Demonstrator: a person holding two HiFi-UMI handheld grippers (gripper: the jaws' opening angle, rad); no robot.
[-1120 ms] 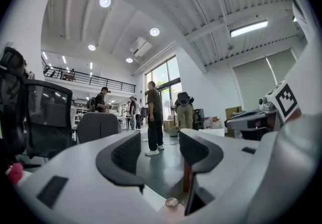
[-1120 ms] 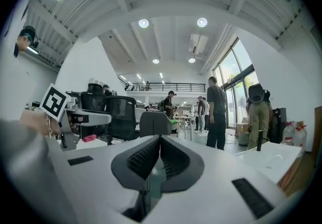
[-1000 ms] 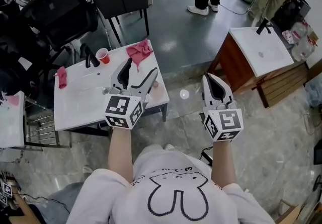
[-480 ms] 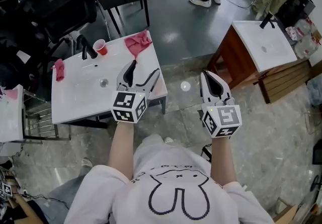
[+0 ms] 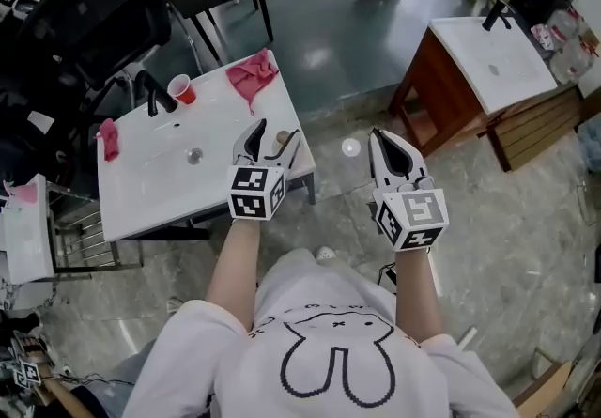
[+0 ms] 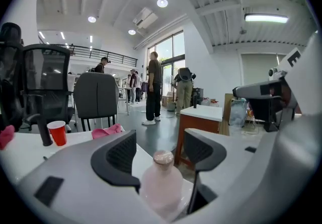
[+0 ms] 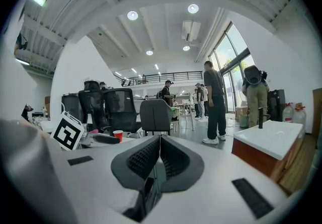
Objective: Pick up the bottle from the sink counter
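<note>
A small pale pink bottle [image 6: 162, 183] with a round cap stands near the right front corner of the white sink counter [image 5: 150, 183]. In the head view only its cap [image 5: 281, 137] shows. My left gripper [image 5: 274, 136] reaches over that corner with the bottle between its jaws. In the left gripper view [image 6: 160, 142] the jaws are closing; a gap shows beside the right pad [image 6: 197, 148]. My right gripper [image 5: 384, 137] hangs shut over the floor, right of the counter, with nothing in it [image 7: 160, 140].
On the counter are a black faucet [image 5: 150, 93], a red cup [image 5: 181, 88], a pink cloth [image 5: 246, 74] at the far right corner and a smaller one [image 5: 109, 138] at the left. A second sink cabinet [image 5: 488, 61] stands to the right. Chairs and standing people lie beyond.
My left gripper has moved forward and to the right until the bottle stands between its jaws, and the jaws have narrowed. The right gripper has barely shifted.
</note>
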